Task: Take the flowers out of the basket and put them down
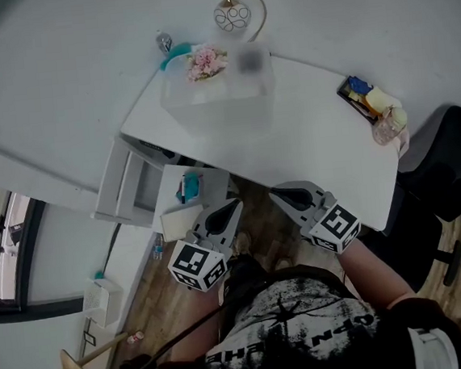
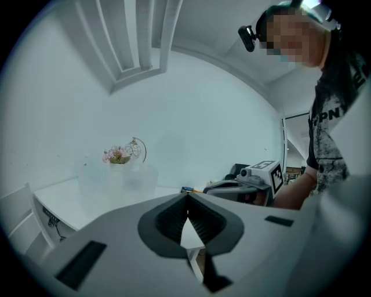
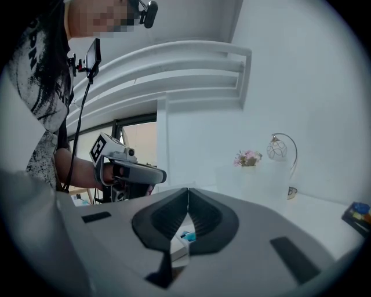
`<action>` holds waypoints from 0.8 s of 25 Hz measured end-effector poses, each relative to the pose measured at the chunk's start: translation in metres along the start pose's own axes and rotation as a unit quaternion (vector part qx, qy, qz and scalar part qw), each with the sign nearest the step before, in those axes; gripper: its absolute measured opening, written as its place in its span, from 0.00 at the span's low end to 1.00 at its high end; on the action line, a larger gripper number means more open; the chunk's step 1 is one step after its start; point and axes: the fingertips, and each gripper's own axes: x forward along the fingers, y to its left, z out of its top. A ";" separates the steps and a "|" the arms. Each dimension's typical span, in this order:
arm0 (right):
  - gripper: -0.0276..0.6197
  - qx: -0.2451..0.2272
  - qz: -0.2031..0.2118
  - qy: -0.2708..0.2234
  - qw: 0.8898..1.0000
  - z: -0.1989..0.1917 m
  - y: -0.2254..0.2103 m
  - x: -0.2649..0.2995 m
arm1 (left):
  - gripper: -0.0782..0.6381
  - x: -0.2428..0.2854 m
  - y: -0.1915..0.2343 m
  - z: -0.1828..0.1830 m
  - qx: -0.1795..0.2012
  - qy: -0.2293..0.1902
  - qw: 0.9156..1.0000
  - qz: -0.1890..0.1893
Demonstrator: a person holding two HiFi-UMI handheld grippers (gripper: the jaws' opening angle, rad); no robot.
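Pink flowers [image 1: 206,61] stick up at the far side of a pale, see-through basket [image 1: 219,101] on the white table [image 1: 316,143]. Both grippers hover short of the table's near edge, well apart from the basket. My left gripper [image 1: 234,206] is shut with nothing in it, and so is my right gripper [image 1: 279,191]. In the left gripper view the shut jaws [image 2: 187,198] point past the flowers [image 2: 117,154], which lie far to the left. In the right gripper view the shut jaws [image 3: 188,192] face the table, with the flowers [image 3: 247,158] far off to the right.
A wire-ball lamp [image 1: 235,13] stands behind the basket, a teal item [image 1: 174,55] to its left. Small objects [image 1: 373,102] lie at the table's right end, beside a black chair [image 1: 447,163]. An open white drawer unit [image 1: 132,185] and a low stand [image 1: 189,193] sit left of the table.
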 end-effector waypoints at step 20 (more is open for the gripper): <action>0.07 -0.018 -0.073 0.003 0.997 0.030 -0.105 0.135 | 0.13 0.071 0.162 0.054 0.009 -0.008 0.997 -0.075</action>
